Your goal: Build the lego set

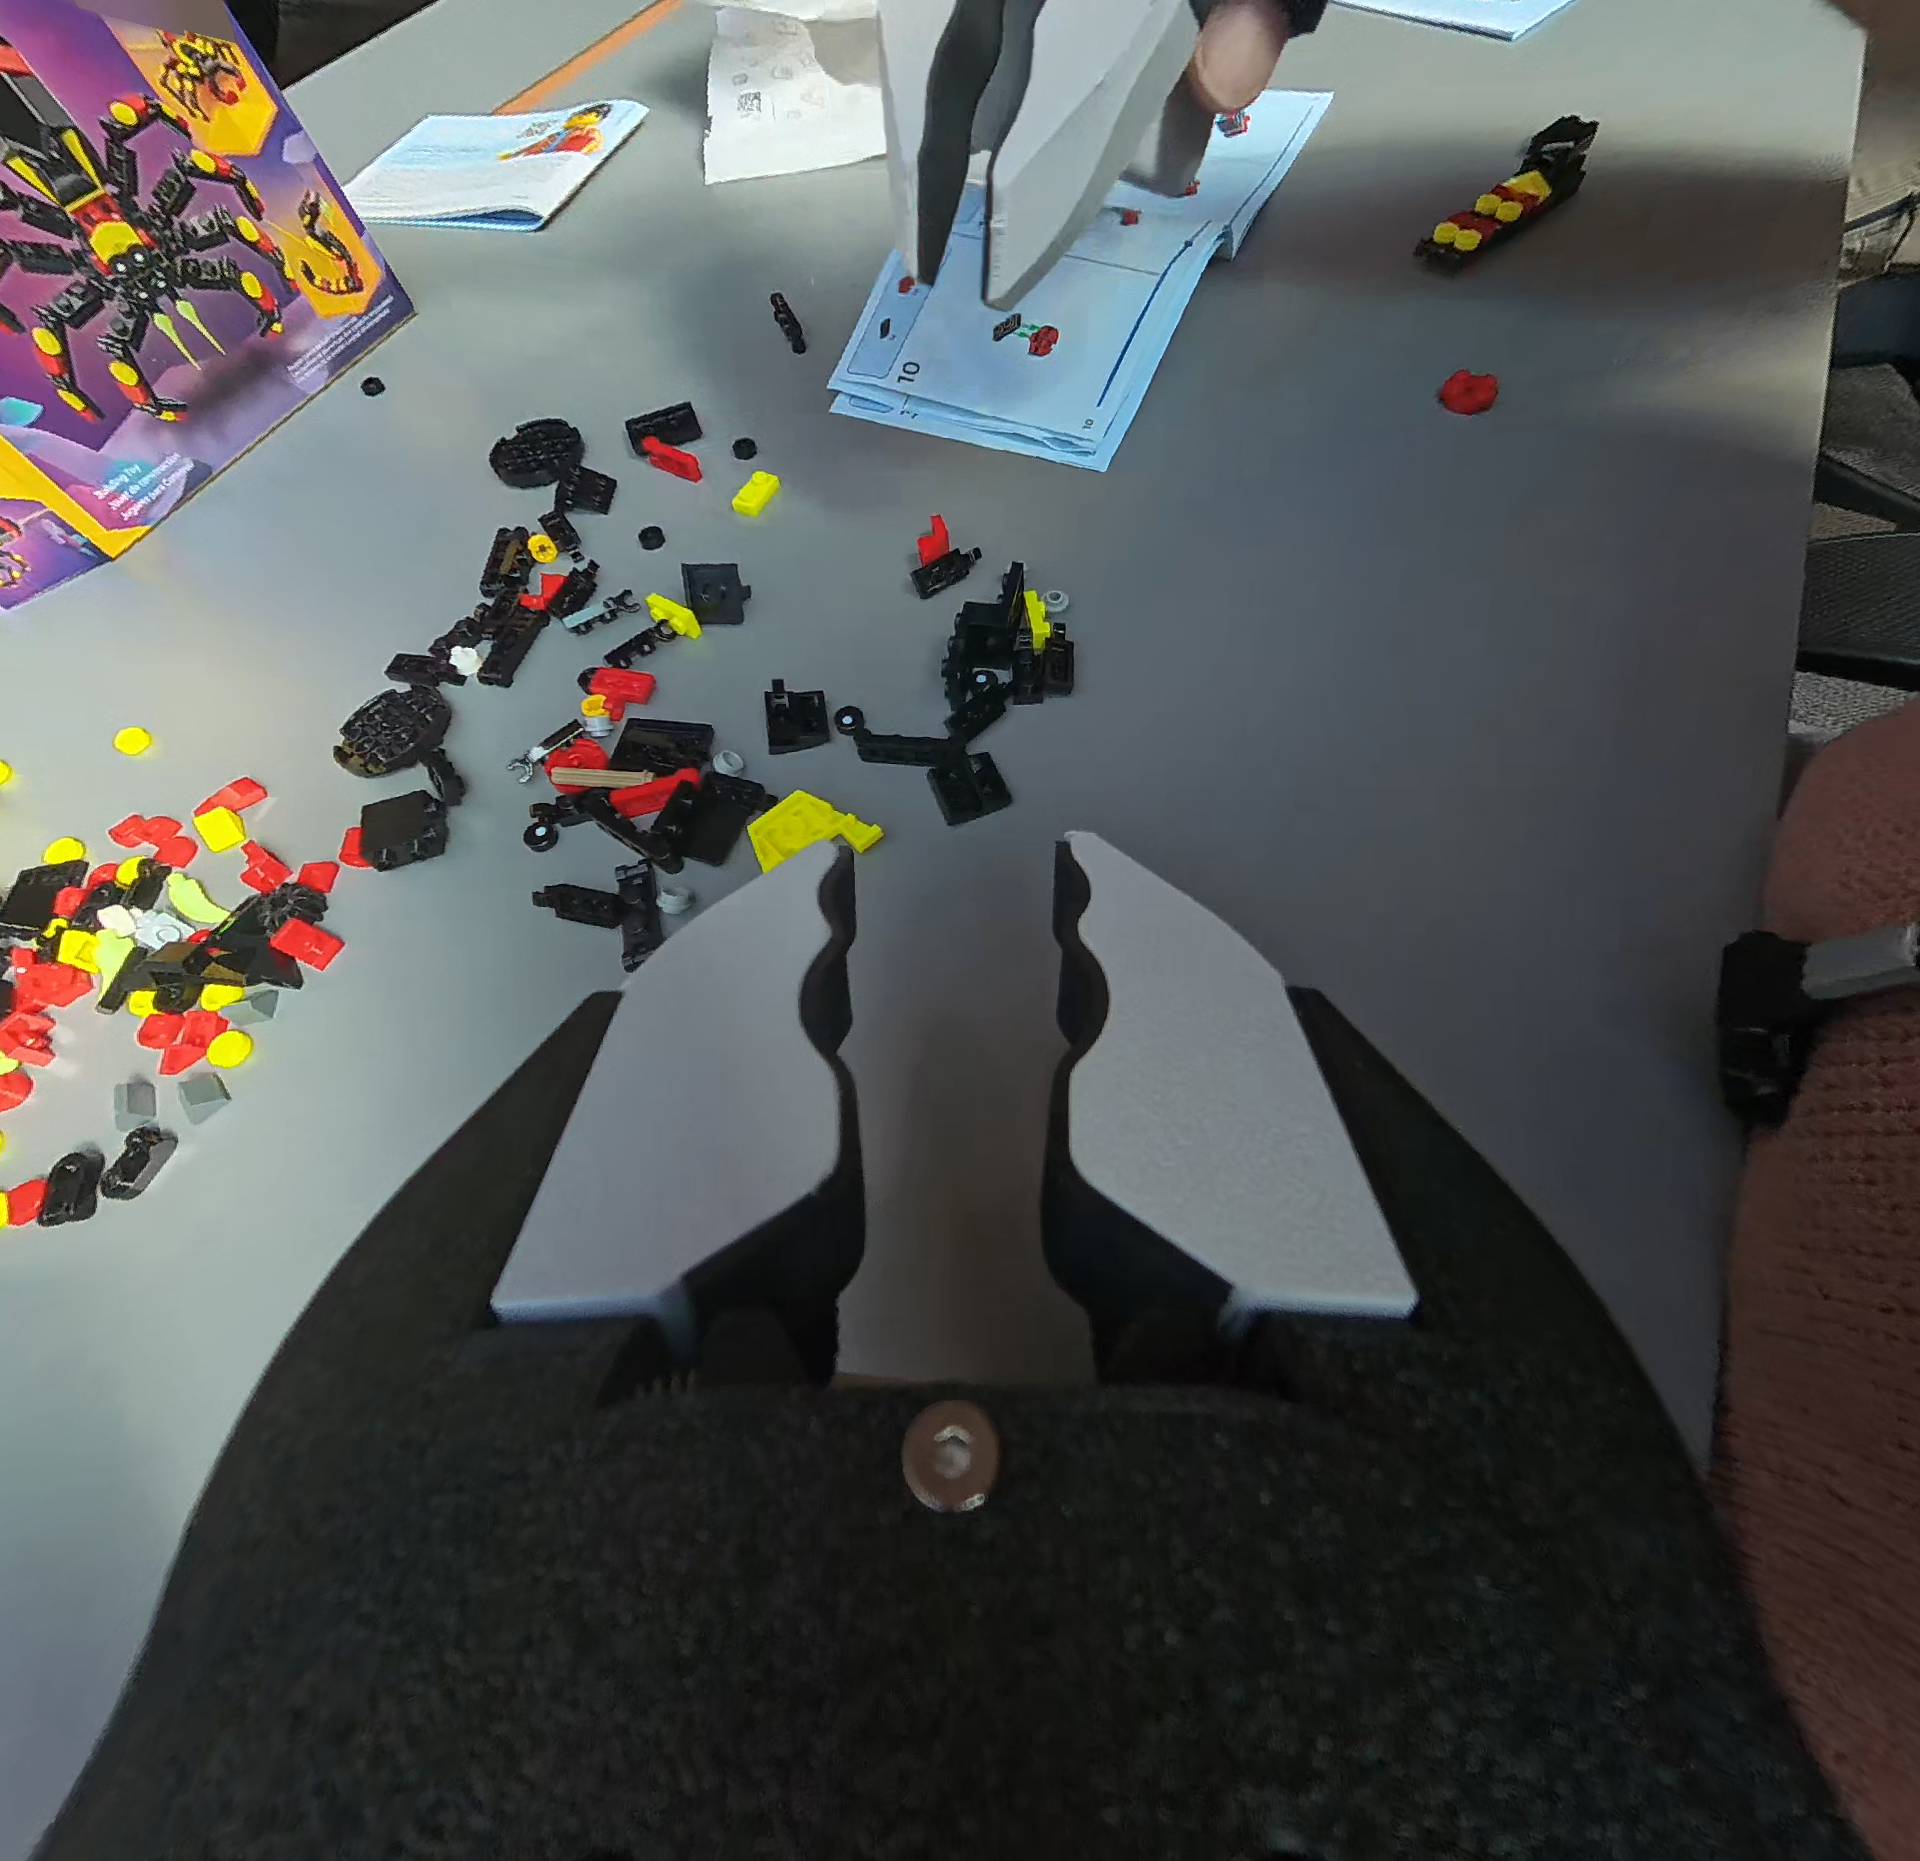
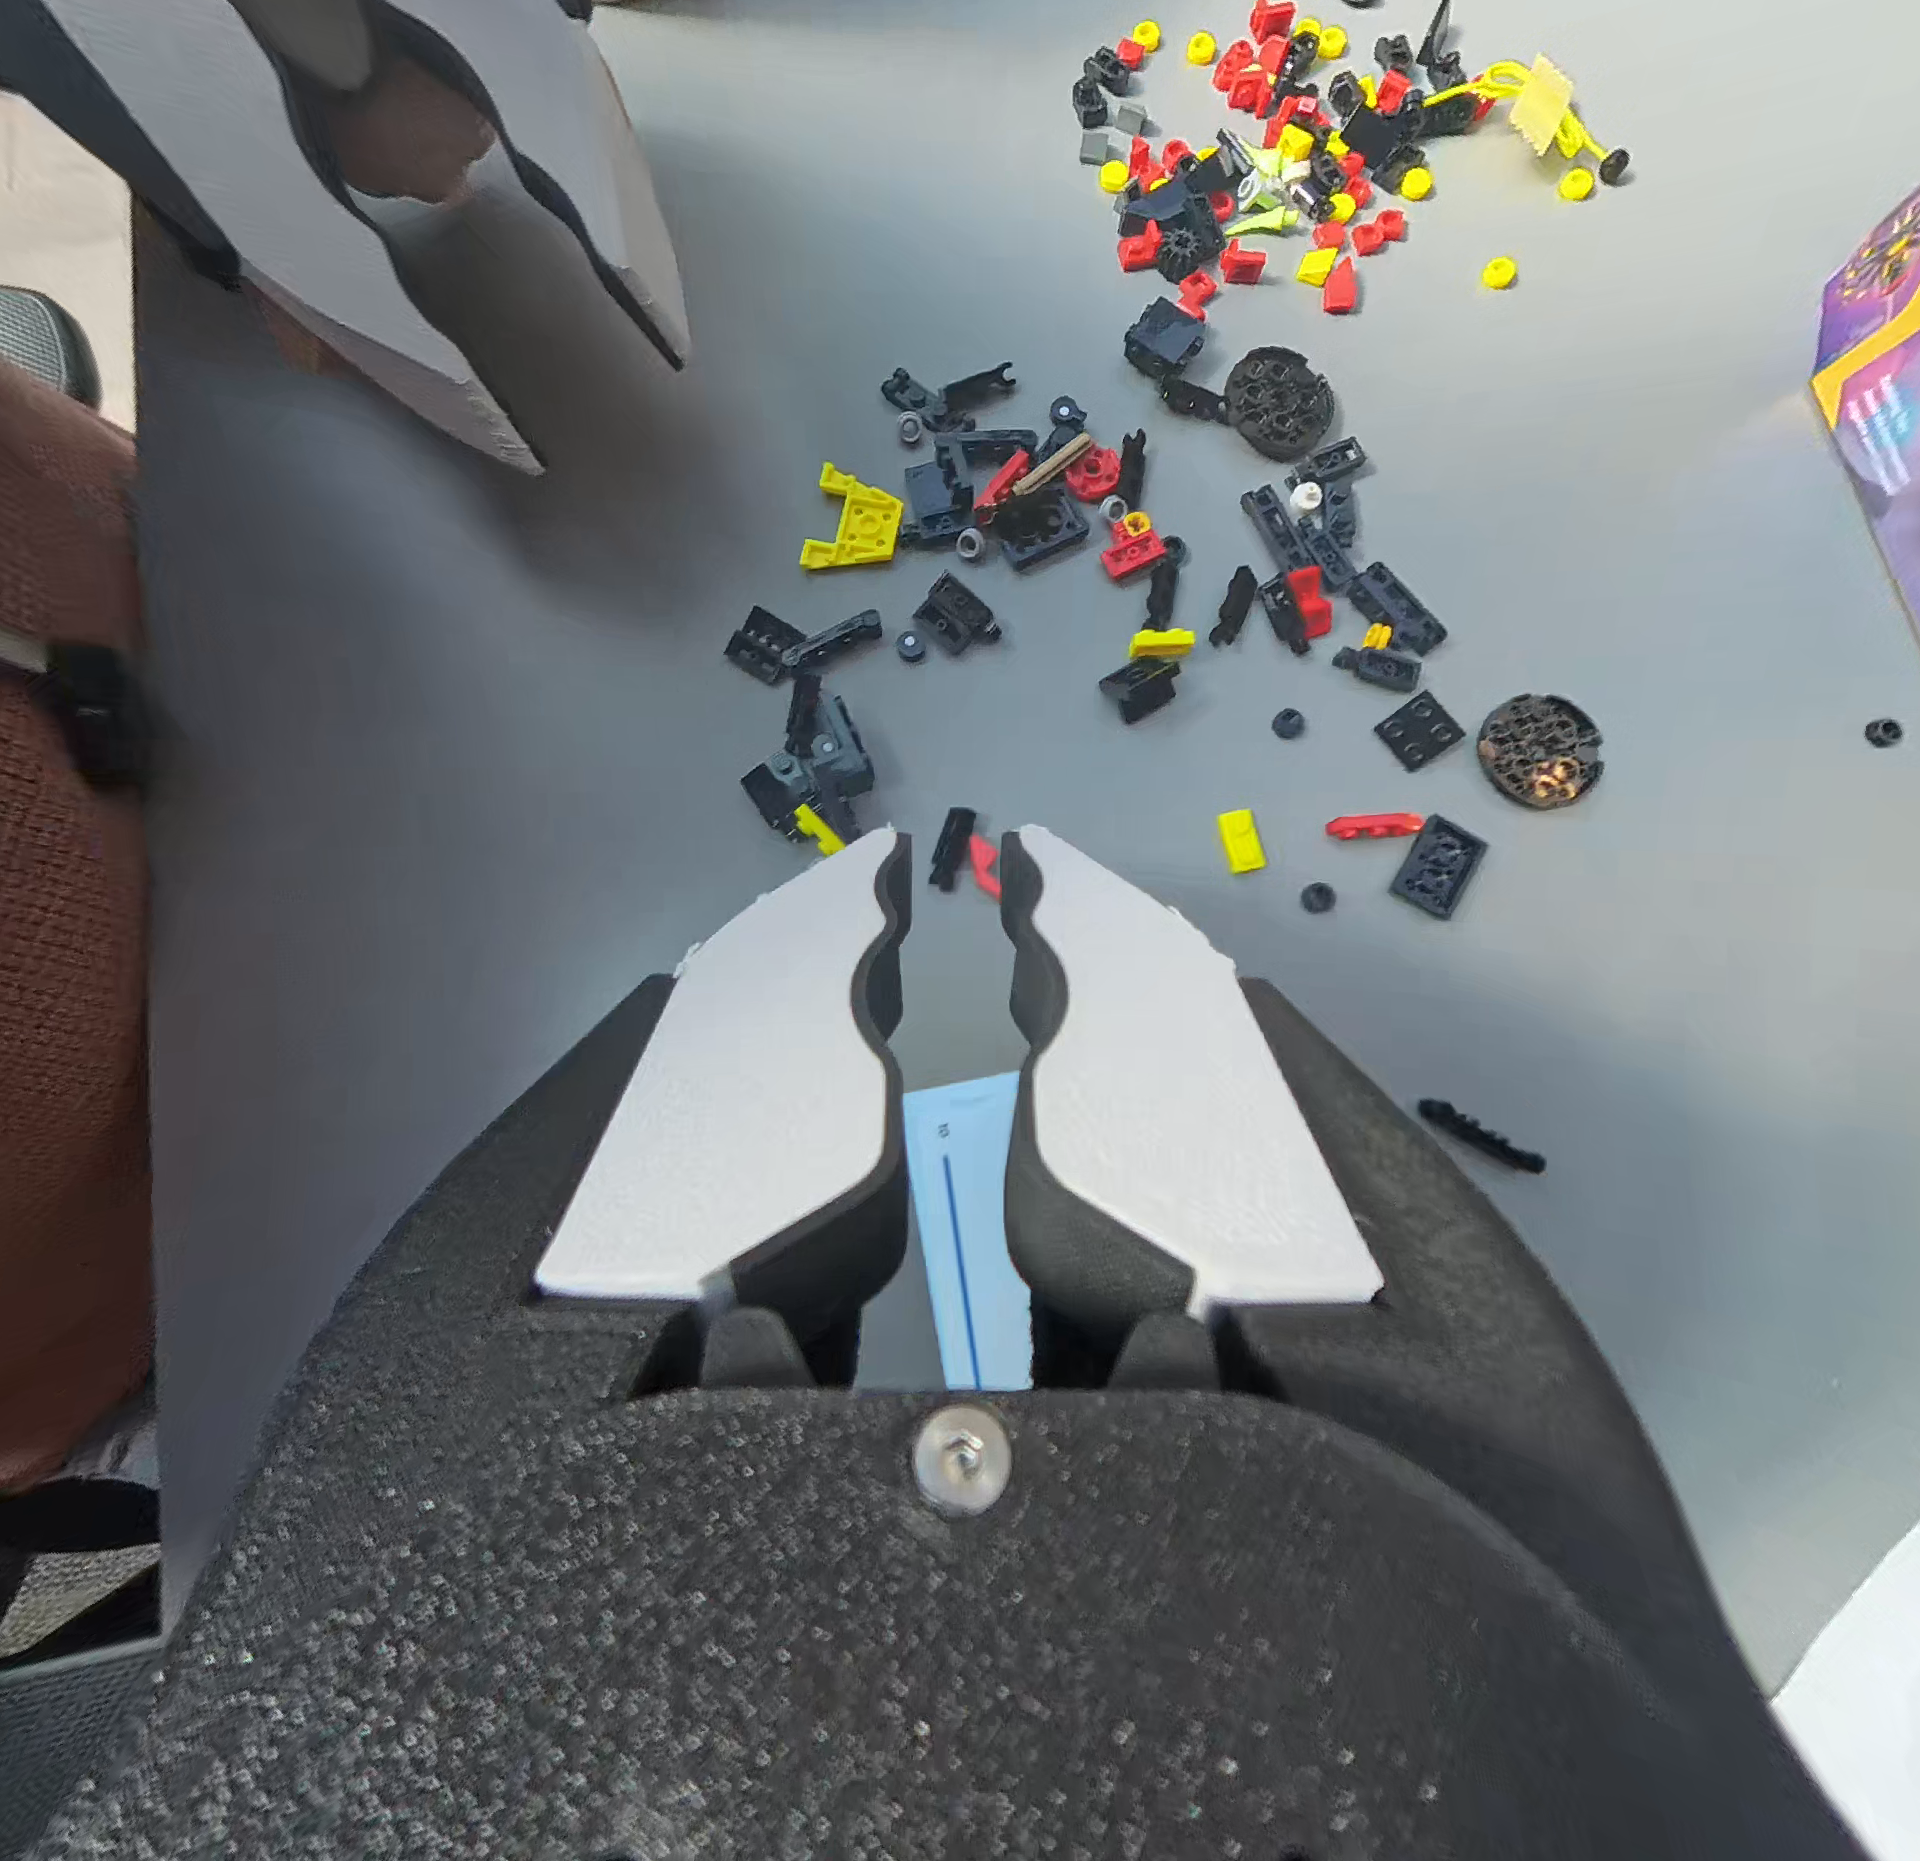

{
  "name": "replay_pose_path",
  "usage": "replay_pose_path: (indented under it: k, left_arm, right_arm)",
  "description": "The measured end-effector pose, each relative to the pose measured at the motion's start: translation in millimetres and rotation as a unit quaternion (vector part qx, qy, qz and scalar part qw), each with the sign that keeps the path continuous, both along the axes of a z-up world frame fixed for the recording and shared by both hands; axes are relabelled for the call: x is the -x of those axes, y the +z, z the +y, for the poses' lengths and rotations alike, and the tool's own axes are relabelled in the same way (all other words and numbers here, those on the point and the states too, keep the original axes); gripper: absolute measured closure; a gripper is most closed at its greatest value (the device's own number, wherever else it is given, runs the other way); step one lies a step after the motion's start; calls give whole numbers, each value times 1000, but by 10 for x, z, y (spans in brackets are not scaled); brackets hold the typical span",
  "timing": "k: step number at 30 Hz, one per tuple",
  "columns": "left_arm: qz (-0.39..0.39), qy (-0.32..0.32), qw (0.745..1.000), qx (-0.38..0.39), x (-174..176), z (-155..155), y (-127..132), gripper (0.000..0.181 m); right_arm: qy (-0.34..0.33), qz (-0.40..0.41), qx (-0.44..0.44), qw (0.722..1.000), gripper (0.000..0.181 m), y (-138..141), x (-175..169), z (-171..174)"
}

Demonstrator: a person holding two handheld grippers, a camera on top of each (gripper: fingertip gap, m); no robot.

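Loose black, red and yellow lego pieces [image 1: 582,668] lie scattered on the grey table [image 1: 1351,668]; they also show in the right wrist view [image 2: 1143,523]. My left gripper [image 1: 956,853] is open and empty, above bare table just right of a yellow wedge plate [image 1: 800,824]. My right gripper [image 2: 958,840] is narrowly open and empty, hovering over the open instruction booklet [image 1: 1049,357]. A small black and red piece [image 2: 961,855] lies on the table just beyond its tips. A black sub-assembly [image 1: 1003,648] with a yellow part sits near the middle.
The purple set box [image 1: 156,284] stands at the left. A part-built black, red and yellow section [image 1: 1507,201] and a lone red piece [image 1: 1467,391] lie at the right. A pile of small pieces [image 1: 135,959] lies near left. A sleeve [image 1: 1839,1188] is at the table's right edge. The left gripper's tips are roughly 12 cm from the right gripper's. The lone red piece [image 1: 1467,391] sits 15 cm or so from the ends of my right fingers.
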State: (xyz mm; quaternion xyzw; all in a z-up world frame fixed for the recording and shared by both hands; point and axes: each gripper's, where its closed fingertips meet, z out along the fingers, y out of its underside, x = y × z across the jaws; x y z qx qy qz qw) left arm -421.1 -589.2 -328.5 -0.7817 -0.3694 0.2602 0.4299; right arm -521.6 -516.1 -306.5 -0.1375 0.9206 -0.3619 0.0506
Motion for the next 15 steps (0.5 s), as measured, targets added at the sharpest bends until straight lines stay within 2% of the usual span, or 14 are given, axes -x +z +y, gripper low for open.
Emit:
replay_pose_path:
  k: [3,6,8,10,13,15]
  left_arm:
    - [-6,-12,1000,15,23,71,-22,145]
    - [-2,-24,1000,16,45,168,5,145]
    - [0,-33,999,18,72,243,20,145]
    - [5,-39,999,24,104,315,46,144]
    - [21,-45,999,22,152,423,125,144]
    - [27,-45,998,25,181,462,155,145]
  right_arm:
    - [-31,26,19,999,163,31,-28,272]
    - [-71,-39,58,995,164,124,-138,356]
    - [-66,-41,35,996,163,39,-228,420]
    - [-78,-12,52,996,162,76,-206,421]
    - [-67,-67,113,989,161,259,-379,346]
    - [-68,-62,122,988,160,269,-411,340]
